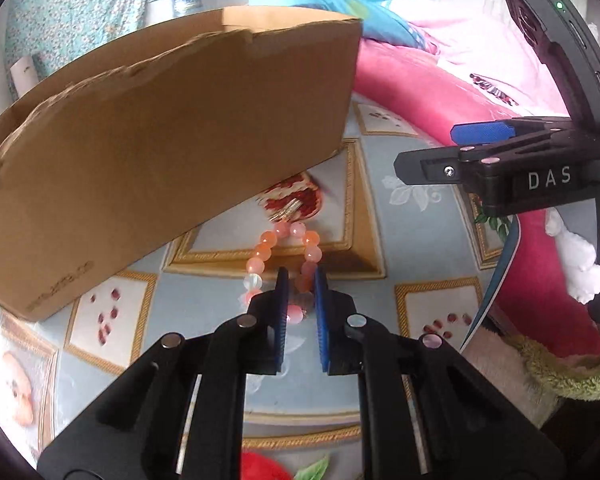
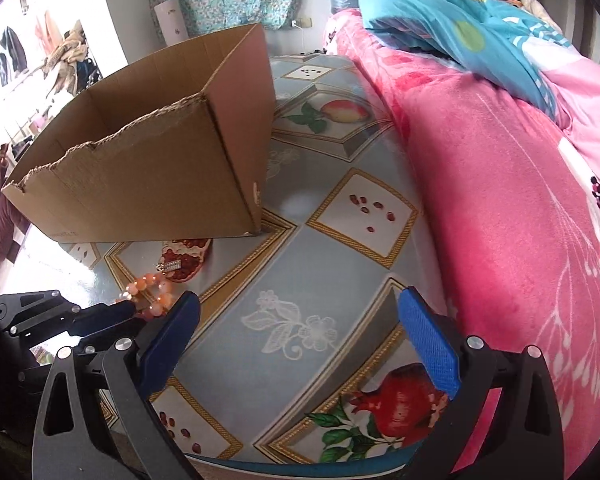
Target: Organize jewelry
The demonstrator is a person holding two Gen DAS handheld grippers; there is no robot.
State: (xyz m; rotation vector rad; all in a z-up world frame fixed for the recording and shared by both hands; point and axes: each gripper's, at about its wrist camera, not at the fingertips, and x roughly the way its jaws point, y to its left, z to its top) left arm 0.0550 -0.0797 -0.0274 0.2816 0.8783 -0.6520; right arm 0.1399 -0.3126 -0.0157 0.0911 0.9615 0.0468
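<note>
Both wrist views look steeply down, close over the table, sharing the cardboard box.

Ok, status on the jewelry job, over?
Left hand-held gripper shut on bead bracelet. Right hand-held gripper open, empty. Small clasp piece beside cardboard box. Nothing blocking.

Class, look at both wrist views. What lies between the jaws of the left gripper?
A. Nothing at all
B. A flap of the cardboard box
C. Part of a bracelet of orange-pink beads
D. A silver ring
C: the left gripper has its blue pads closed on one side of the bead bracelet lying on the patterned table, in front of the cardboard box.
</note>
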